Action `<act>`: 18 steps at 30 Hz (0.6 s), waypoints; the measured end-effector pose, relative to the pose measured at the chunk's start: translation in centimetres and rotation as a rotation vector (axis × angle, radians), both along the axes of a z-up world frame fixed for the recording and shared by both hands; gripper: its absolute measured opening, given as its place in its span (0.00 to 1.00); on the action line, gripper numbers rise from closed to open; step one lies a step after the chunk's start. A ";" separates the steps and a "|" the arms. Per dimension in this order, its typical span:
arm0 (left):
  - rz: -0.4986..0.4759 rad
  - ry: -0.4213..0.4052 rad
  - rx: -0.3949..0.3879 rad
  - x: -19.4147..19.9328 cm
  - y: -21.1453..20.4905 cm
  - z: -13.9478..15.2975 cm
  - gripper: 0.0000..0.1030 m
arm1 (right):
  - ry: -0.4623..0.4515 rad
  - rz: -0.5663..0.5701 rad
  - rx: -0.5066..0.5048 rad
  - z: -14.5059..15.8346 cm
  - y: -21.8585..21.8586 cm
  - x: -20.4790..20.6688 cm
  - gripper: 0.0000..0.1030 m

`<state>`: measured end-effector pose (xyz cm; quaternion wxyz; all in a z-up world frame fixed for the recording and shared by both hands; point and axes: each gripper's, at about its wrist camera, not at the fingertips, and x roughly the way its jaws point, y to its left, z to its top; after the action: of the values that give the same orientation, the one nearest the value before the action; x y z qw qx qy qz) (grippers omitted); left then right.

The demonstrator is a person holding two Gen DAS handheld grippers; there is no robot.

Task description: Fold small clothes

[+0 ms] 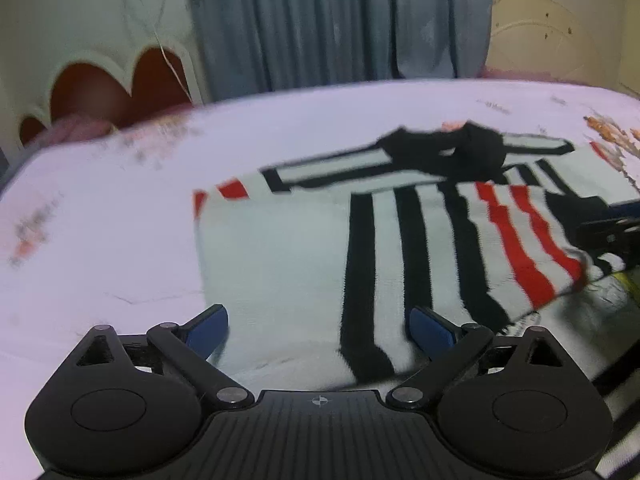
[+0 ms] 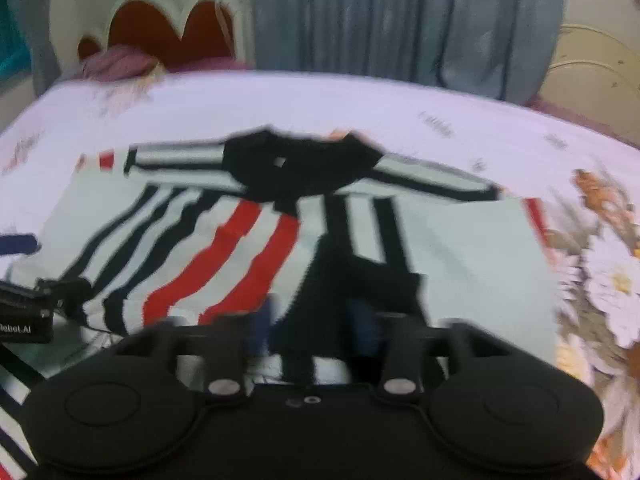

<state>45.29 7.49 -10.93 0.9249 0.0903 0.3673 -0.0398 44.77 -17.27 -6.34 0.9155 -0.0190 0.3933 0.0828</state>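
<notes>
Both claws, the left gripper and right gripper, hang released over the striped sweater spread flat on the bed; soft, light and floppy, it seems best pinched at its hem or sleeve edges.

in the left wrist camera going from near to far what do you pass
Left gripper with blue pads, open → white knit sweater with black and red stripes → its black collar → white floral bedsheet → grey-blue curtain.
</notes>
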 end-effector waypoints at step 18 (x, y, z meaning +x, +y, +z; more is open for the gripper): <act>0.111 0.106 -0.308 -20.9 6.7 -1.7 0.71 | 0.150 -0.250 0.385 -1.2 -17.5 -21.7 0.42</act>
<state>24.38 14.15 -12.58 0.9080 -0.0750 0.4093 -0.0492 23.05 -34.79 -7.54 0.8735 0.2108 0.4367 0.0436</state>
